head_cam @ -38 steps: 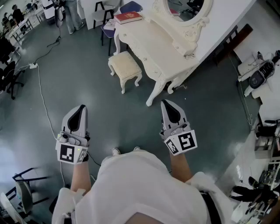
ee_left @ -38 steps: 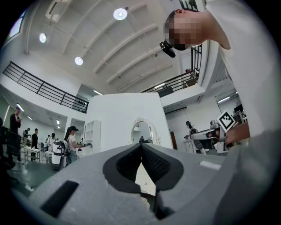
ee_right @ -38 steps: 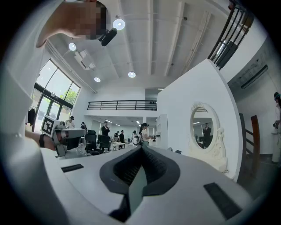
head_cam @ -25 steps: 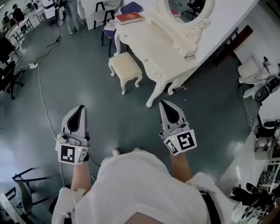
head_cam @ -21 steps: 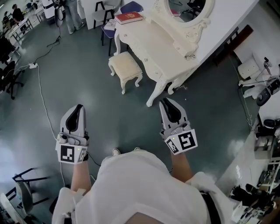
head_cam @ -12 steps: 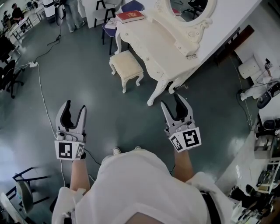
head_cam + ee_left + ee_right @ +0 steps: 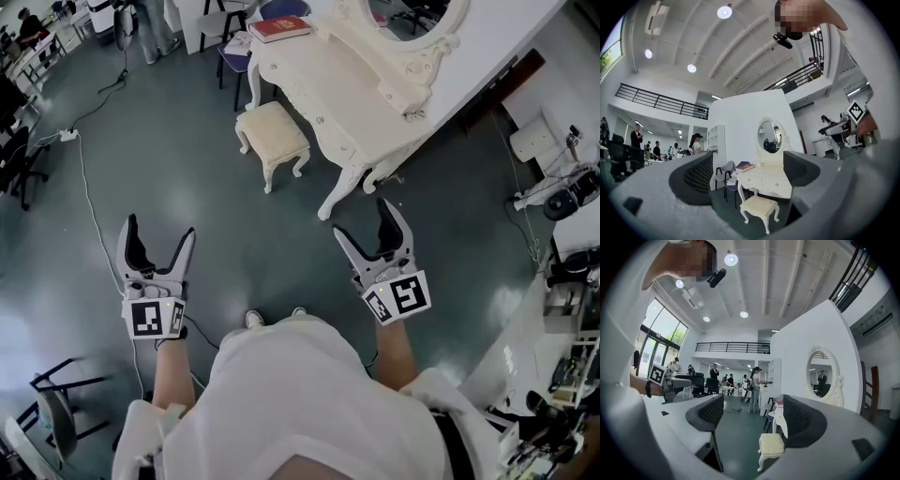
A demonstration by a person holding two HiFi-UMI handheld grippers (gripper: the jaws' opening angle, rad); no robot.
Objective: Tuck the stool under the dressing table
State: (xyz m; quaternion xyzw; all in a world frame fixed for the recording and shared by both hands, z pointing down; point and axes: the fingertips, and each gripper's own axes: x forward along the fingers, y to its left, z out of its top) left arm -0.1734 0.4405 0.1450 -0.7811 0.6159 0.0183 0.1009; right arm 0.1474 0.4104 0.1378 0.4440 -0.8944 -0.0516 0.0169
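A small cream stool with curved legs stands on the grey floor beside the white dressing table, out from under it; it also shows in the left gripper view as the stool and in the right gripper view as the stool. An oval mirror tops the table. My left gripper is held at the lower left, far from the stool, its jaws opening and nothing between them. My right gripper hovers near the table's front leg, jaws also opening and empty.
A red book lies on the table's far end, with a dark chair behind it. A white cable runs over the floor at left. Black chair legs sit at lower left; white equipment crowds the right. People stand far off.
Both grippers went from shut to wide open. The left gripper moved a little left and nearer to me; the right shifted slightly right. The stool has not moved.
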